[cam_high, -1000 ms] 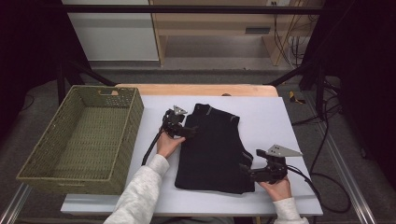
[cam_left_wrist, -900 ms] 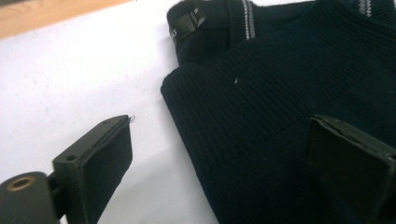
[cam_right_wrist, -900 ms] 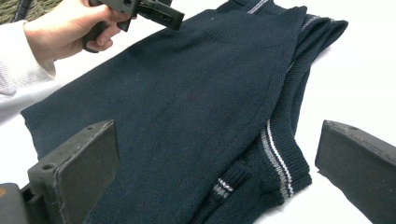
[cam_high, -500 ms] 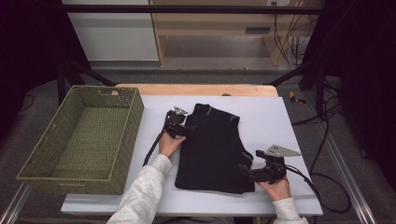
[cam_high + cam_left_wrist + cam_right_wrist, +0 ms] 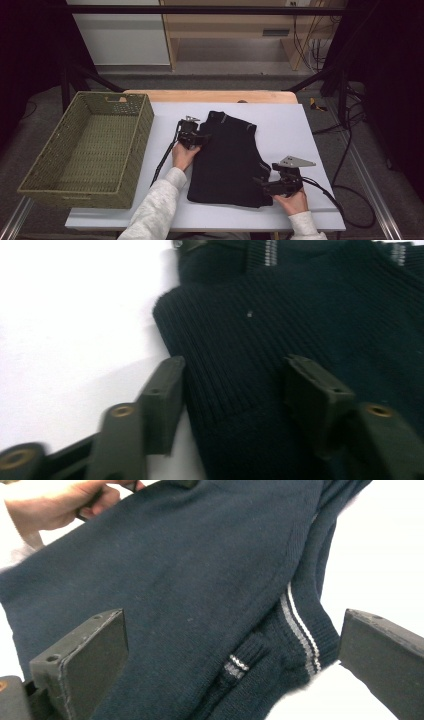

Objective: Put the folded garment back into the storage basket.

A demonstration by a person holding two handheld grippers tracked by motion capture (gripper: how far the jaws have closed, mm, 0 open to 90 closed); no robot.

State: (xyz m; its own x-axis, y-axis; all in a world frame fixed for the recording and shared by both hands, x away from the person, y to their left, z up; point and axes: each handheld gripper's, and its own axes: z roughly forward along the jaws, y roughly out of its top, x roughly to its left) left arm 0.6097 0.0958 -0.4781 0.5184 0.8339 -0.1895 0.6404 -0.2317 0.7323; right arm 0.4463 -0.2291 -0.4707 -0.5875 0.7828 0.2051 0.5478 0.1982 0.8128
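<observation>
A dark navy knit sweater (image 5: 227,157) lies folded on the white table (image 5: 300,130). My left gripper (image 5: 201,139) is at its upper left edge. In the left gripper view the left gripper (image 5: 235,365) is open, its jaws straddling the ribbed edge of the sweater (image 5: 320,305). My right gripper (image 5: 261,183) sits at the sweater's lower right corner. In the right gripper view the right gripper (image 5: 235,625) is wide open around a folded sleeve cuff (image 5: 300,635) with a grey stripe. The person's other hand (image 5: 55,502) shows far off.
A green woven basket (image 5: 85,192) stands empty at the table's left side. Bare white table lies right of the sweater and between the sweater and the basket. Cables trail from both grippers. A wooden shelf stands behind the table.
My right gripper has crept a little to the left, onto the sweater's lower right corner. The left gripper has hardly moved.
</observation>
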